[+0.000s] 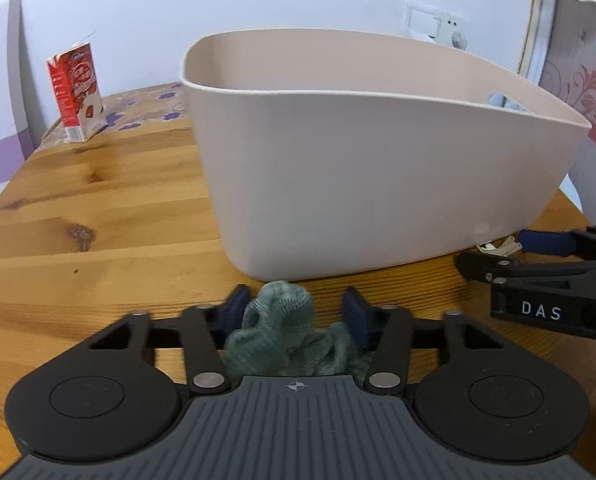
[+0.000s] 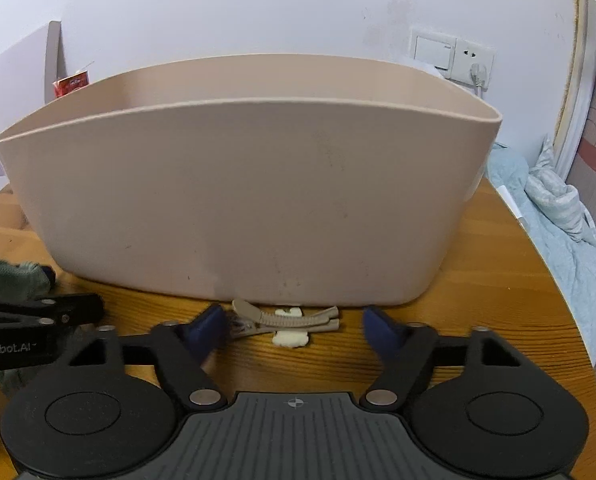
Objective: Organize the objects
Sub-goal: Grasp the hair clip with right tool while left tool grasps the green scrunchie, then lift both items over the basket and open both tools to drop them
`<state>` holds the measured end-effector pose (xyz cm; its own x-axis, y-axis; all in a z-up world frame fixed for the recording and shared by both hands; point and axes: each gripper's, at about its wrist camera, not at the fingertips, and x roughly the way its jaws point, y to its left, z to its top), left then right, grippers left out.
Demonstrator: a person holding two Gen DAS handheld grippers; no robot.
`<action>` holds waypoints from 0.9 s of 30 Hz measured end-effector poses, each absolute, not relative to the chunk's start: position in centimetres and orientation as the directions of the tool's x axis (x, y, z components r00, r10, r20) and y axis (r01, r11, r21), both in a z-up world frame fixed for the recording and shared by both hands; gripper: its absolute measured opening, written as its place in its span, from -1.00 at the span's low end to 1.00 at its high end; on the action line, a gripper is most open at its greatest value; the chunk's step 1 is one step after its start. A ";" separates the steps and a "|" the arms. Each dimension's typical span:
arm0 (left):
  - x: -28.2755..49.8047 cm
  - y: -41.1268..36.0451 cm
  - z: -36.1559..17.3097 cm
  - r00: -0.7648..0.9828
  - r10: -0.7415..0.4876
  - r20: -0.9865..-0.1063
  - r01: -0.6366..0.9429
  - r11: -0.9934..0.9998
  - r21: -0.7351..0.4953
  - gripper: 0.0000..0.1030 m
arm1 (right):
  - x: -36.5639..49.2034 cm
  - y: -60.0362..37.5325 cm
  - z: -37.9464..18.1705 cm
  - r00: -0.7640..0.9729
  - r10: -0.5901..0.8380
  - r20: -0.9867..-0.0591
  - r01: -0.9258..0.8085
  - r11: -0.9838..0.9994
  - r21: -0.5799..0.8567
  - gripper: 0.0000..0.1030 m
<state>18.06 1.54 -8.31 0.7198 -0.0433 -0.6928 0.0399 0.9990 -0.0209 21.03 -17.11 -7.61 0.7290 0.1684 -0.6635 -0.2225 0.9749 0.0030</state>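
A large beige plastic bin (image 1: 362,168) stands on the round wooden table (image 1: 97,216); it also fills the right wrist view (image 2: 249,204). A crumpled green cloth (image 1: 285,332) lies on the table between the open fingers of my left gripper (image 1: 295,308), which do not press it. In the right wrist view the cloth (image 2: 13,280) shows at the far left. My right gripper (image 2: 295,330) is open, its fingers on either side of a beige hair clip (image 2: 285,320) with a white bow, lying at the bin's base. The right gripper also shows in the left wrist view (image 1: 538,256).
A red and white carton (image 1: 77,96) stands at the table's far left edge near the wall. A wall socket (image 2: 454,56) is behind the bin. A light blue quilt (image 2: 558,216) lies beyond the table's right edge.
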 end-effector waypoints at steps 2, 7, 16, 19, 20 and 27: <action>17.8 1.9 -8.1 0.714 -0.065 -0.697 0.039 0.998 -0.053 -0.54 | 20.9 -17.1 -7.4 0.730 0.167 -0.663 -0.216 0.976 0.008 0.06; 17.1 2.5 -8.0 0.708 -0.084 -0.701 0.033 0.996 -0.085 -0.78 | 20.1 -17.1 -7.2 0.715 0.185 -0.675 -0.229 0.973 0.024 0.06; 15.2 2.3 -7.7 0.703 -0.108 -0.703 0.058 0.994 -0.095 -0.81 | 17.2 -17.8 -6.4 0.724 0.189 -0.664 -0.222 0.974 0.035 0.06; 14.7 2.3 -7.2 0.715 -0.096 -0.692 0.057 0.995 -0.079 -0.82 | 16.4 -18.2 -5.9 0.734 0.181 -0.655 -0.213 0.977 0.032 0.06; 14.5 2.3 -6.9 0.719 -0.096 -0.688 0.060 0.995 -0.077 -0.82 | 16.1 -18.4 -5.8 0.736 0.182 -0.652 -0.210 0.977 0.034 0.06; 12.5 1.6 -2.4 0.765 -0.133 -0.630 0.123 0.991 -0.060 -0.82 | 14.2 -18.8 -3.4 0.771 0.190 -0.608 -0.217 0.976 0.030 0.06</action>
<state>12.50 1.60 -2.44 0.7651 -0.1333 -0.6300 0.1231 0.9906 -0.0602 14.20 -18.83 -3.45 0.7713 0.1899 -0.6075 -0.2167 0.9758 0.0299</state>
